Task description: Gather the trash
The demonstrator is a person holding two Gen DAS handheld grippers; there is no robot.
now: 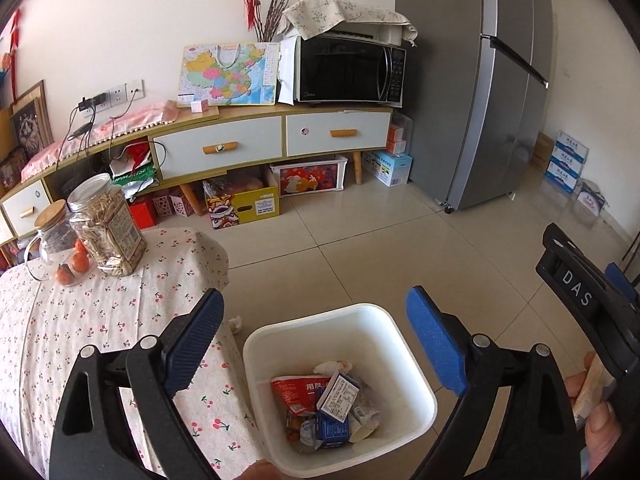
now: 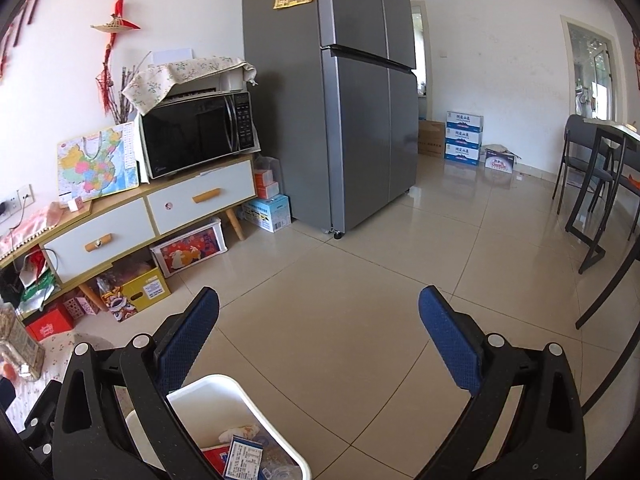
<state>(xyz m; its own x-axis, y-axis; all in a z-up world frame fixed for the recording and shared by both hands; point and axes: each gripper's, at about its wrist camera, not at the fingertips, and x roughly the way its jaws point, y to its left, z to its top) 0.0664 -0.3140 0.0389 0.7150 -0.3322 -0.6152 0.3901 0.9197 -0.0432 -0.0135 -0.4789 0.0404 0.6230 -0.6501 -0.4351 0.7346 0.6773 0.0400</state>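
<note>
Right now the white bin (image 1: 340,392) sits low in the middle of the left view, on the floor just beside the counter (image 1: 100,340) with the cherry cloth. One bin, and it already holds a small pile of trash (image 1: 328,408): a red wrapper, a little blue and white box, some crumpled paper (too jumbled to count well). One tiny crumpled scrap (image 1: 237,323) shows at the counter's edge, just above the bin; I cannot tell if it lies on the cloth or the floor.

That scrap looks very light and soft, so it should squash easily. A gentle pinch across its middle should do.

The left tool (image 1: 316,336) is spread wide and holds nothing. The right tool (image 2: 320,332) is also spread wide and empty. On the counter, left side of the frame, stand two jars (image 1: 106,226).
</note>
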